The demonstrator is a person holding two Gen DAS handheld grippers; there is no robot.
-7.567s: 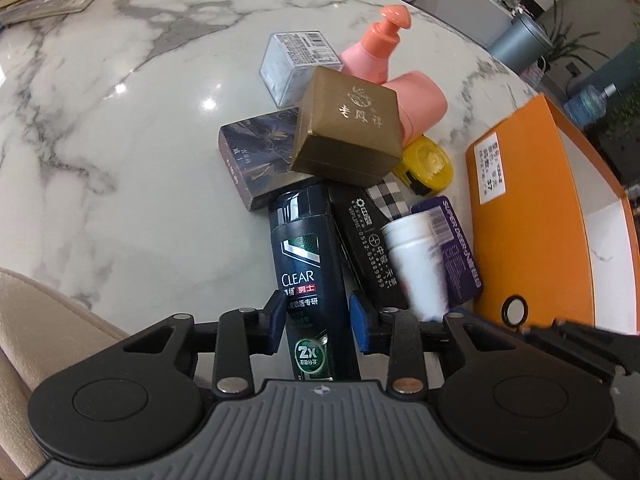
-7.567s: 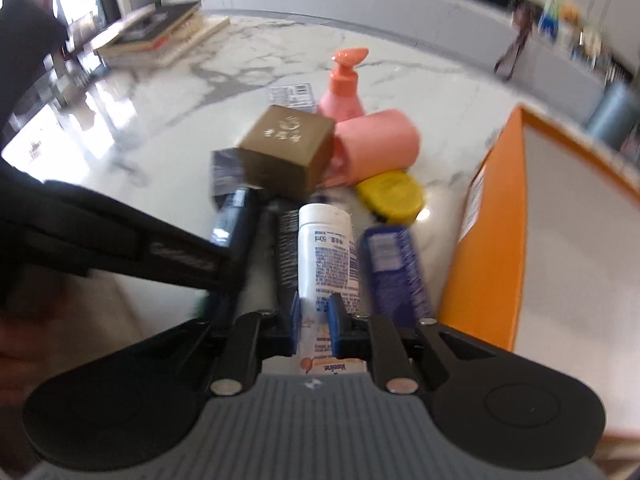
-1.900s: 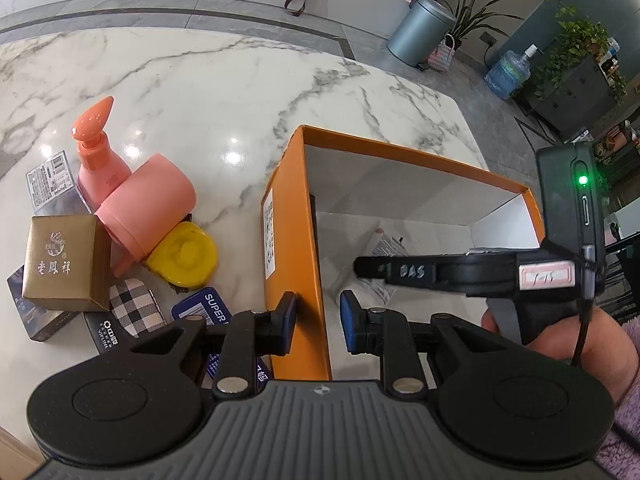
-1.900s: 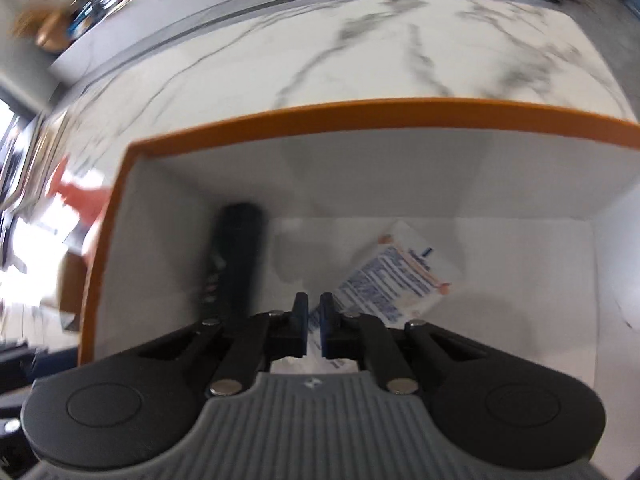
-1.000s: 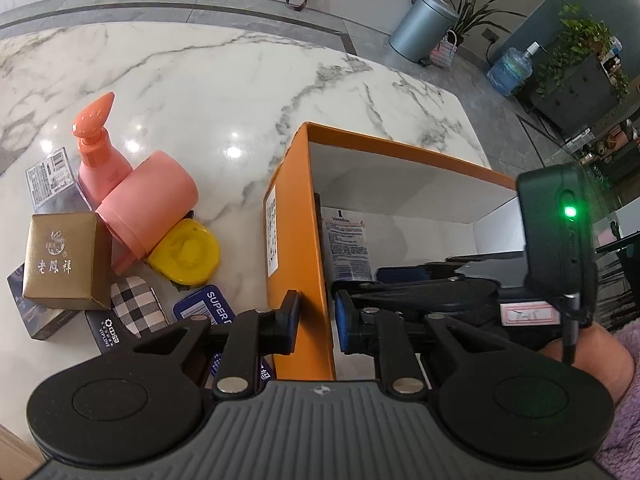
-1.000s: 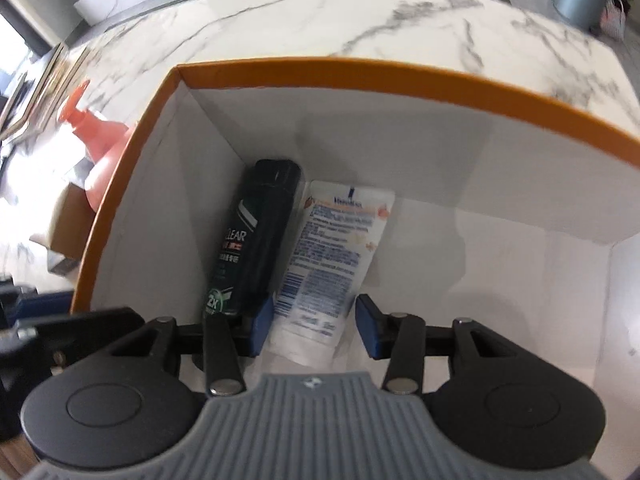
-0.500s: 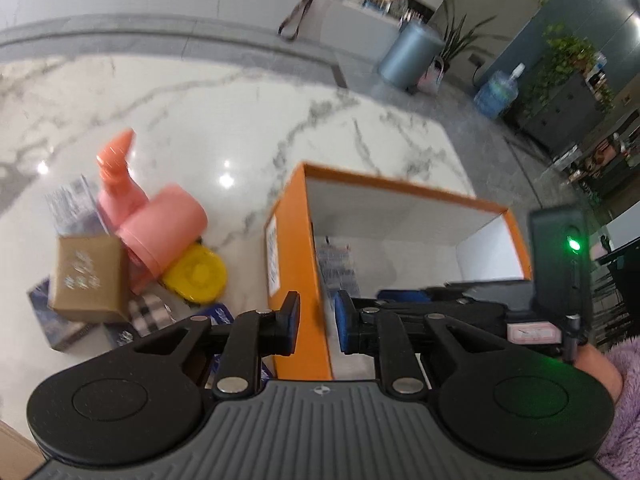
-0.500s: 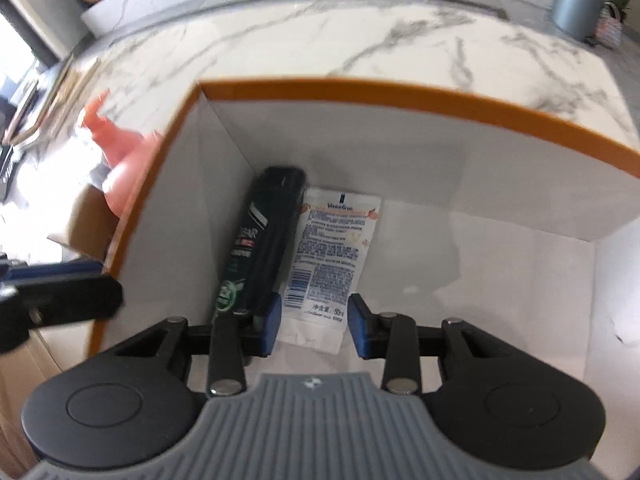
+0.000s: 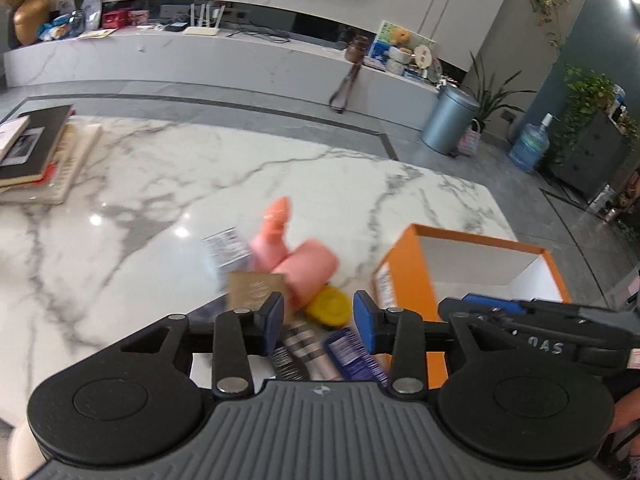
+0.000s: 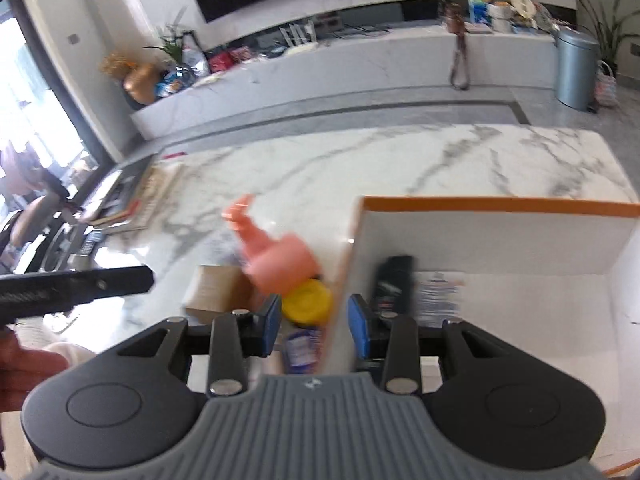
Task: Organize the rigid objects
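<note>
Above the pile of loose items my left gripper (image 9: 318,320) hovers; its jaws are opening and hold nothing. Blurred under it lie a pink pump bottle (image 9: 276,236), a pink cylinder (image 9: 312,268), a yellow round tin (image 9: 328,306), a brown box (image 9: 254,290), a checked item (image 9: 304,344) and a purple box (image 9: 352,354). My right gripper (image 10: 314,324) is open and empty, high over the left wall of the orange box (image 10: 500,205). Inside that box lie a black shampoo bottle (image 10: 394,280) and a white tube (image 10: 438,296).
The marble table (image 9: 160,184) stretches bare to the left and far side. A stack of books (image 9: 32,160) sits at its far left edge. The orange box (image 9: 404,280) stands at the right, beside the pile. A hand (image 10: 24,368) shows at the left.
Both grippers have risen and swung up and away from the box, so more of the room shows. The left jaws have gone from almost shut to open. The right jaws have narrowed a little.
</note>
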